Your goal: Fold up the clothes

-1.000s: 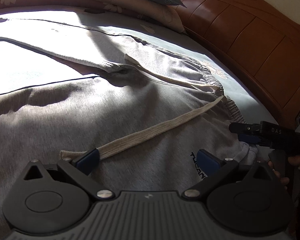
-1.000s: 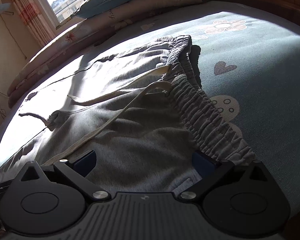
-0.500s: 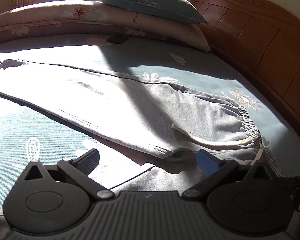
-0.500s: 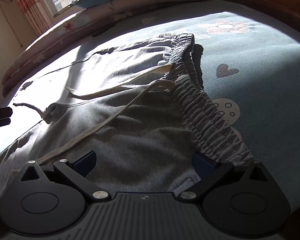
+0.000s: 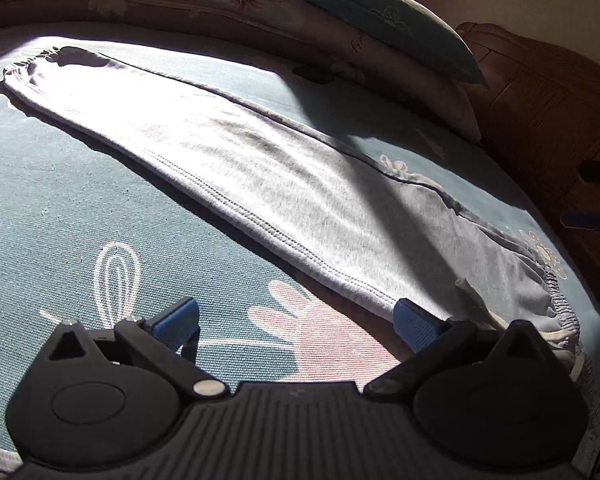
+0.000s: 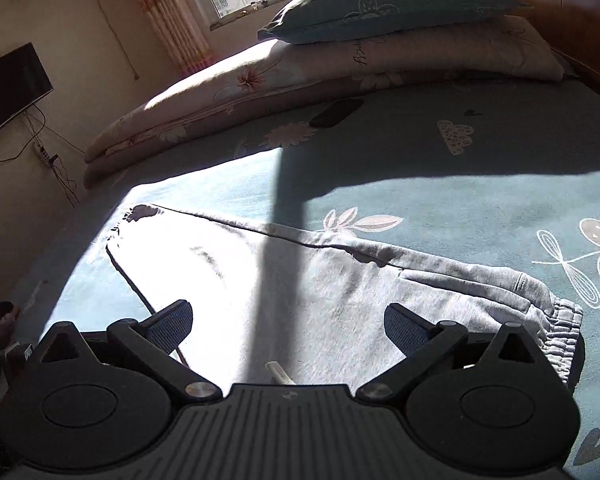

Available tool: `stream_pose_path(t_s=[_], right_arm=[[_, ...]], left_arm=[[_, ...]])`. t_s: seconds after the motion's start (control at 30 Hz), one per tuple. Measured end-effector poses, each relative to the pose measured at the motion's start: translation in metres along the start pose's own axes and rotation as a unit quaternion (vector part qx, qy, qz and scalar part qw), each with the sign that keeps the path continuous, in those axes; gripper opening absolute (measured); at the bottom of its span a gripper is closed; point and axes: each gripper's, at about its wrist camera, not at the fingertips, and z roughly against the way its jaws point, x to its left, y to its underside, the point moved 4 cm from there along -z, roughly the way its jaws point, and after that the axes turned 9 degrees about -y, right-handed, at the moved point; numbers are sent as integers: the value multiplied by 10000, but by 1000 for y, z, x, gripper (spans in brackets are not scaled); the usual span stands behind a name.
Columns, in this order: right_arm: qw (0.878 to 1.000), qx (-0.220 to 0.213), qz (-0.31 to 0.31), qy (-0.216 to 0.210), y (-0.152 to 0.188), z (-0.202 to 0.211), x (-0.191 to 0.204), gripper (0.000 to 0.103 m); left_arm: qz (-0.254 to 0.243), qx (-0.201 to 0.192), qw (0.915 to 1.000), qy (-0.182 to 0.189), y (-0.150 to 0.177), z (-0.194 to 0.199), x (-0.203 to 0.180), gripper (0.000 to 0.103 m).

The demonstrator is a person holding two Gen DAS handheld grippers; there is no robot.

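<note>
Grey sweatpants (image 5: 260,176) lie flat on the teal bedsheet (image 5: 60,216), one leg stretching to the far left, the elastic waistband (image 5: 556,300) at the right. My left gripper (image 5: 296,324) hovers open over bare sheet just in front of the leg's hem seam, holding nothing. In the right wrist view the same pants (image 6: 300,288) spread below my right gripper (image 6: 288,324), which is open and empty above the hip area. The waistband (image 6: 560,320) bunches at the right there. A cream drawstring end (image 6: 278,372) pokes out near the gripper body.
A folded floral quilt (image 6: 300,80) and a teal pillow (image 6: 380,0) lie along the far side of the bed. A wooden headboard (image 5: 540,112) rises at the right. A dark phone-like object (image 6: 336,112) rests by the quilt. A wall TV (image 6: 8,88) hangs at the left.
Both grippers have lifted and swung away from the waistband area; the views now look across the far leg and the bed. The left gripper moved from over the pants to over bare sheet.
</note>
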Motion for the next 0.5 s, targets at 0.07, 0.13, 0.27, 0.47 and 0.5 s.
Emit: stream_pose_path(t_s=[0.07,0.13,0.27,0.47,0.5], right_arm=[[9990,223,-334,-199,-11,-44,-14,103],[9970,418,-562,-322,-17,-82,-24,103],[9931,843,-675,-464,-14,-140,-41,103],[9978,503,-366,226,-24,-169,-77,103],[9978,406,-434,284,-29,-169,-83,103]], left_arm=[[101,21,9999,22,-1,3,3,102],[229,136,9996,-1,-2,9,5,102],[54,-40,10000,3,-5,26,-1,102],[-101,-1,9999,-65,-1,20,-3,102],[-123,22,9998,-140,-1,18,-2,102]])
